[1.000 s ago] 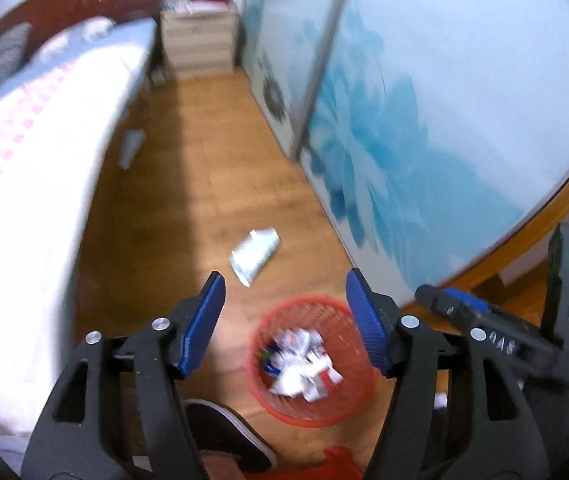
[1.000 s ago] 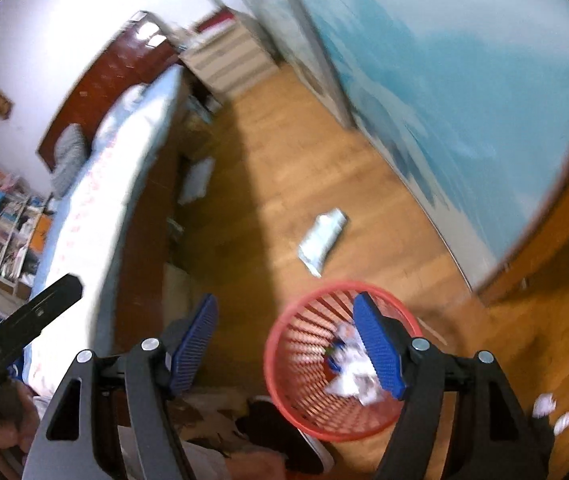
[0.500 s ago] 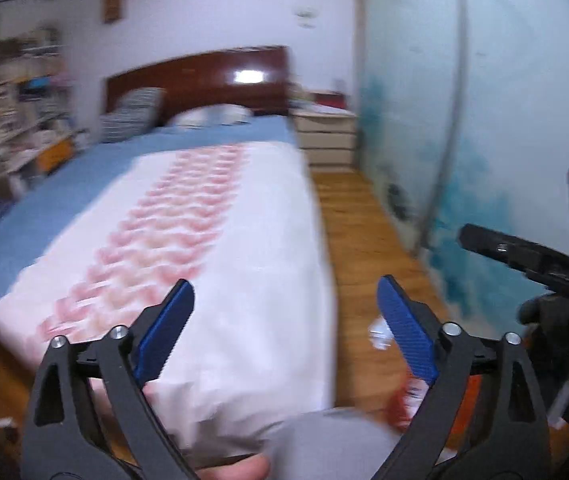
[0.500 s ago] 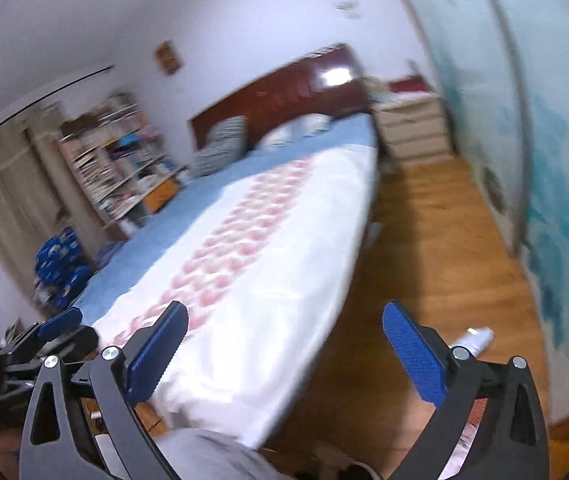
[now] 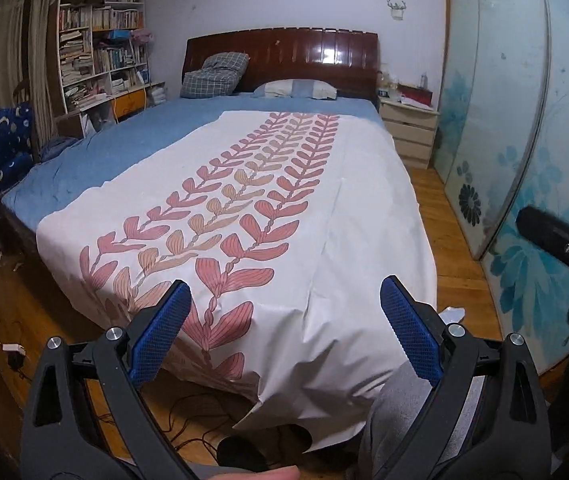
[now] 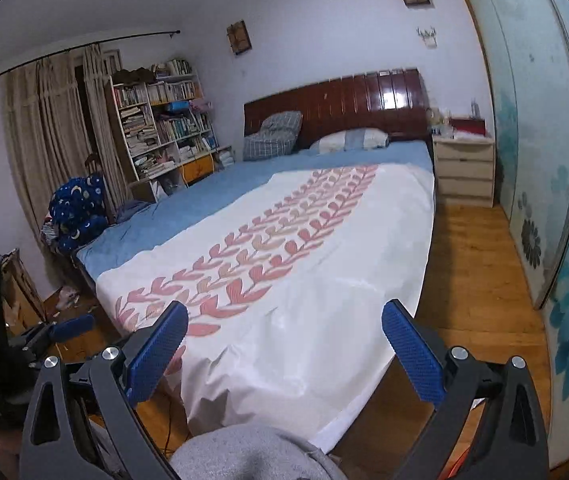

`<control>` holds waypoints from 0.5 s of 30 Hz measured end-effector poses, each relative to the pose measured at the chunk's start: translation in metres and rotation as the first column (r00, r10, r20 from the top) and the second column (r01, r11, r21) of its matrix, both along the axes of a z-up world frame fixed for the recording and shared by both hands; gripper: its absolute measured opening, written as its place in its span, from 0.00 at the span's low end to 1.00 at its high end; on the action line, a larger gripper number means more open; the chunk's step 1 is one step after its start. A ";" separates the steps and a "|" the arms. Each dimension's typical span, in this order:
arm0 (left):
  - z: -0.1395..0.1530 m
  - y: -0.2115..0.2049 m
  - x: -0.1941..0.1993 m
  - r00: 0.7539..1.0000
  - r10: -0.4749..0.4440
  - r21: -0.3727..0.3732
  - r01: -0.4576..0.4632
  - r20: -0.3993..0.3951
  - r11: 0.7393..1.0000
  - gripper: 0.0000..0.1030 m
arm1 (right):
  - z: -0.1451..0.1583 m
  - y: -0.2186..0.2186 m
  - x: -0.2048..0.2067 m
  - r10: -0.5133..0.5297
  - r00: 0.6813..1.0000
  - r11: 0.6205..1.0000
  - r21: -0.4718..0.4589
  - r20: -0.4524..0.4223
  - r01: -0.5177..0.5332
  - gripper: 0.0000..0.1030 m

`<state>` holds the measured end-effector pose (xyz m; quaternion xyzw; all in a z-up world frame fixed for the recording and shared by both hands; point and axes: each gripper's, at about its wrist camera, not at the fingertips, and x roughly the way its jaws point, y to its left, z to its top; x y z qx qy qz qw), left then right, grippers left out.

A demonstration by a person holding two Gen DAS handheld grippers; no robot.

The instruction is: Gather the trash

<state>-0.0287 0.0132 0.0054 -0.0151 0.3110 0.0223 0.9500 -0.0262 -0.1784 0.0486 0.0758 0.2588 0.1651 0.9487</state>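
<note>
Bedroom with a quilt-covered bed [image 5: 268, 184] faced both claws [image 5: 284, 332] [image 6: 284, 344], spread wide and empty (likely scanning for trash).

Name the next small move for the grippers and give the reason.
Probably tilt the left gripper down toward the pale wrapper on the floor past the bed's corner: both it and the right gripper are open and empty.

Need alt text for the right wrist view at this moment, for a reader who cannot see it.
The right gripper stands open and empty, pointing over a bed with a white leaf-patterned cover on a blue sheet. A dark wooden headboard, bookshelf and bedside drawers lie beyond, with wood floor and floral sliding doors at right.
</note>
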 end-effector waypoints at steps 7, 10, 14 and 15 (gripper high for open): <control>0.002 0.007 -0.005 1.000 0.016 -0.079 -0.014 0.024 0.997 0.92 | -0.005 -0.016 0.002 -0.041 0.999 0.999 0.008 0.006 0.041 0.93; 0.002 0.002 -0.004 0.999 -0.001 -0.086 0.003 0.032 0.996 0.92 | -0.006 -0.018 -0.003 -0.051 0.999 0.999 -0.002 0.008 0.051 0.93; 0.002 -0.008 0.000 0.999 -0.039 -0.093 0.041 0.029 0.995 0.92 | -0.007 -0.016 -0.003 -0.058 0.998 0.998 -0.013 0.005 0.058 0.93; 0.002 -0.010 0.001 0.999 -0.042 -0.094 0.045 0.031 0.995 0.92 | -0.009 -0.017 -0.003 -0.057 0.998 0.998 -0.009 0.001 0.057 0.93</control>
